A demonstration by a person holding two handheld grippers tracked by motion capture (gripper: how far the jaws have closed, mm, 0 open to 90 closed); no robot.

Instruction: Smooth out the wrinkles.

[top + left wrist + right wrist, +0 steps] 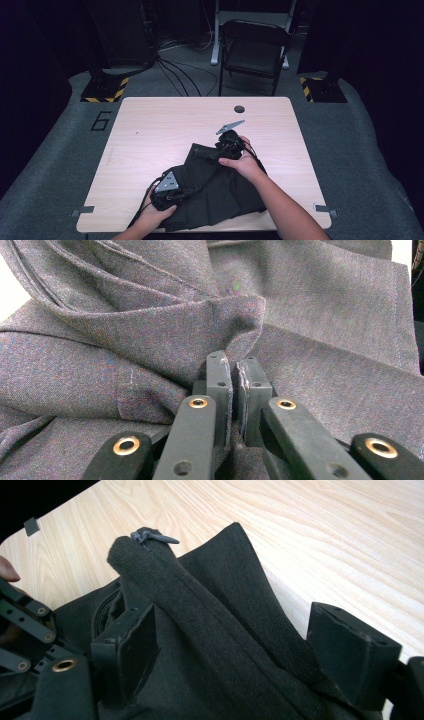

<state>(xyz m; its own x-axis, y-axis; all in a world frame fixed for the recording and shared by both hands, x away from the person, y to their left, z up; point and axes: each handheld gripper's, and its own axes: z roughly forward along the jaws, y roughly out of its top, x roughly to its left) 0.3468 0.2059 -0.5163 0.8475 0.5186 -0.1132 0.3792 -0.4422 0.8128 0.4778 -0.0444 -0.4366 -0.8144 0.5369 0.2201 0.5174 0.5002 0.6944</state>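
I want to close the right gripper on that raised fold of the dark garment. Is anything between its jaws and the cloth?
Nothing visible. The right gripper stands open with the raised fold of the dark garment between its jaws, no other object in the gap. The left gripper is shut on another part of the cloth.

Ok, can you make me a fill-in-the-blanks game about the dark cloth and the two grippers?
1. The dark garment lies on a light ____ table.
2. The left gripper is ____ on a fold of the cloth.
3. The right gripper has its jaws wide ____, with a ridge of cloth between them.
4. At the tip of that ridge sits a small ____ pull.

Missing words: wooden; shut; open; zipper
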